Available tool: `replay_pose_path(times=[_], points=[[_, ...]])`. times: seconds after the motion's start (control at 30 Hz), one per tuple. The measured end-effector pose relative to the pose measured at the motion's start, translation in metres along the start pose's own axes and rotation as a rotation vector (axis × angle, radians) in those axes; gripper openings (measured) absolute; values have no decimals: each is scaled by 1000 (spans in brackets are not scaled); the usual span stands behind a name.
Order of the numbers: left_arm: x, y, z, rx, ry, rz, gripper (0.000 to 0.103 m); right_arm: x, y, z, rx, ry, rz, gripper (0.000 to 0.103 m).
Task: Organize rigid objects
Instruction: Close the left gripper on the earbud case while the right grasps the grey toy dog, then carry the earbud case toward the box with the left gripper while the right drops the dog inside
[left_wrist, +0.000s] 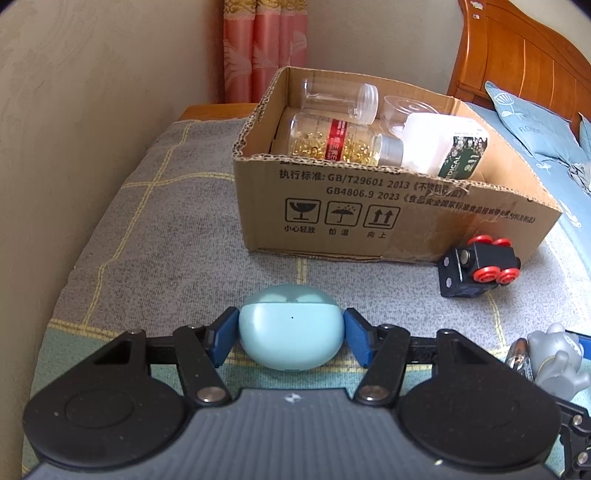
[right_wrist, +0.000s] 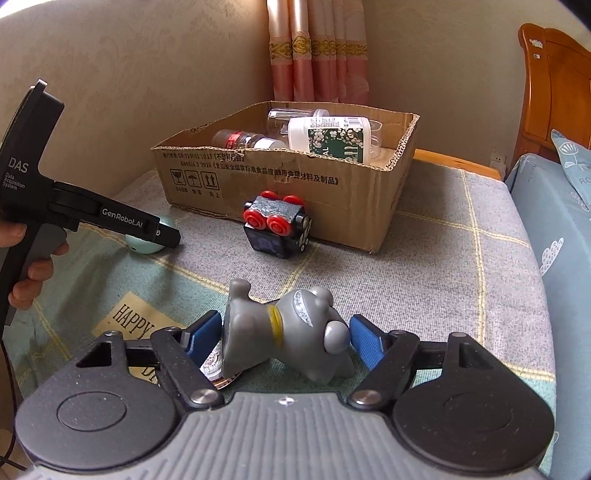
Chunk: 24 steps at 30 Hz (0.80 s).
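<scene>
My left gripper (left_wrist: 291, 319) is shut on a light blue oval earbud case (left_wrist: 291, 339), its blue pads pressing both sides just above the checked blanket (left_wrist: 166, 221). In the right wrist view that gripper (right_wrist: 162, 234) comes in from the left with the case (right_wrist: 142, 243) at its tip. My right gripper (right_wrist: 286, 332) is shut on a grey toy dog (right_wrist: 255, 332) with a yellow collar, which lies on its side on the blanket, a pad touching each end. A round metal piece (right_wrist: 218, 369) lies partly under the dog. The cardboard box (left_wrist: 369, 206) stands behind.
The box (right_wrist: 295, 177) holds a clear jar (left_wrist: 340, 99), a bottle of golden capsules (left_wrist: 332, 142) and a white bottle (left_wrist: 443, 147). A black toy with red wheels (right_wrist: 277, 229) lies against its front. Wall to the left, blue pillow (left_wrist: 535, 129) and wooden headboard (left_wrist: 517, 55) to the right.
</scene>
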<state>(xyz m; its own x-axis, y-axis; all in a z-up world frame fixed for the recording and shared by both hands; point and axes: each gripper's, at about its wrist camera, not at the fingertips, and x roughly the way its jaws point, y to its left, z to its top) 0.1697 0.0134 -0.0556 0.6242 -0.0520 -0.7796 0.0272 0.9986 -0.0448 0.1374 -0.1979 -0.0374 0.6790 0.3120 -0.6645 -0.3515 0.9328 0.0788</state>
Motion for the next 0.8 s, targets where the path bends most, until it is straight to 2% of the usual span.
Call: replay_pose_path(times=[0.8], points=[[-31,-11,1,184,4,-56,60,-24,2,17,-115,-2,-30,78]])
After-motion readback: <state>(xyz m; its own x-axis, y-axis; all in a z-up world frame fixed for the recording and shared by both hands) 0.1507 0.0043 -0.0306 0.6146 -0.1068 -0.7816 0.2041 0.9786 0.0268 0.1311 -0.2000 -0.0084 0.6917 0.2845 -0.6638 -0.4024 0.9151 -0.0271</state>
